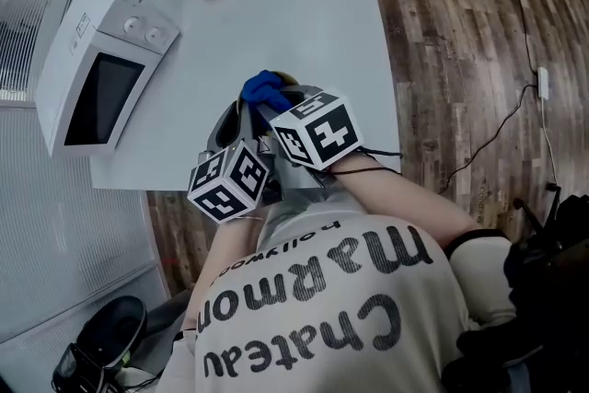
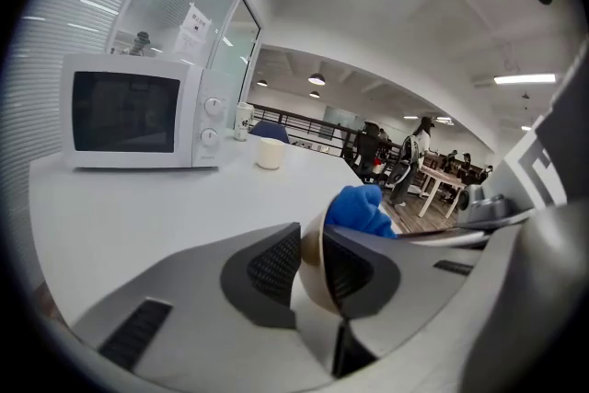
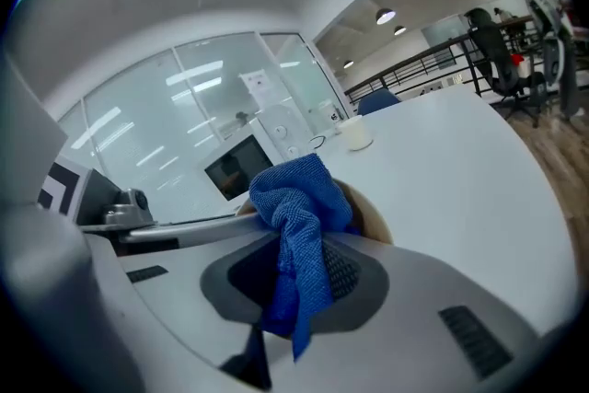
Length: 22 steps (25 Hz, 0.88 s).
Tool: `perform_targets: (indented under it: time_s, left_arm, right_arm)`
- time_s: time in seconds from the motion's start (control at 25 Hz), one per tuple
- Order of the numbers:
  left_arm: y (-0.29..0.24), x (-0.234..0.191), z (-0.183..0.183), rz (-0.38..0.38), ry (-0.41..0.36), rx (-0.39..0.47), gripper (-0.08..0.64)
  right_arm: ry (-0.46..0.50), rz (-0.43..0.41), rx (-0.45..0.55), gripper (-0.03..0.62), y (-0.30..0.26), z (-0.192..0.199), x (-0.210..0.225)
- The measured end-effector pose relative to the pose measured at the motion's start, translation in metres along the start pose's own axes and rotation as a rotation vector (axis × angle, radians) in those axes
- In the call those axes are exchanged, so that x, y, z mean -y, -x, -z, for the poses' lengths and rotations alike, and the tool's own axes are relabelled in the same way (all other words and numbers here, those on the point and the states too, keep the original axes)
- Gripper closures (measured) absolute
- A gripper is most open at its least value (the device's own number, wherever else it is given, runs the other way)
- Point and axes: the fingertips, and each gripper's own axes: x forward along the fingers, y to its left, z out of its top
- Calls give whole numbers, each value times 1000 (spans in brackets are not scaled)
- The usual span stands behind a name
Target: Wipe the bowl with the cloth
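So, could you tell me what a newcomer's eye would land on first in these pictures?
The bright blue cloth, pinched in the jaws of the right gripper, is held at the beige bowl, which the left gripper clamps by its rim, by the near edge of the table. After that, the white microwave at the table's left.

left gripper (image 2: 313, 235) has its jaws pinched on the rim of a tan bowl (image 2: 316, 283), blue cloth (image 2: 359, 209) bunched up right behind it, white table (image 2: 138, 216) beyond with a microwave (image 2: 138, 112) on the left and a small cup (image 2: 269, 154) past that
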Motion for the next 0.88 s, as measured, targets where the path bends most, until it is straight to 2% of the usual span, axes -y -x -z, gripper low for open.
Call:
perform_targets:
  time_s: [0.08,0.16,0.28,0.52,0.76,0.88]
  left_arm:
    - [1,2,1,9,-3,2,497]
    - [1,1,0,12,2,4,495]
    - [2,-2,-5,10,3,11,491]
    - [2,-4,-5,3,-20,10,491]
    - [1,-13,0,-14,14,-2,492]
    - [1,-15,2,-6,11,-8,494]
  right_arm:
    - [40,39,-19,526,-3,5,3]
    - [86,42,-38,526,-7,10,1]
    - [136,-15,-62,526,-14,14,-9]
    - [175,-97,-136,526,-15,21,-13]
    - [309,-49,-195,526,-14,33,-7]
    - [356,-19,-181,526,-15,32,-3]
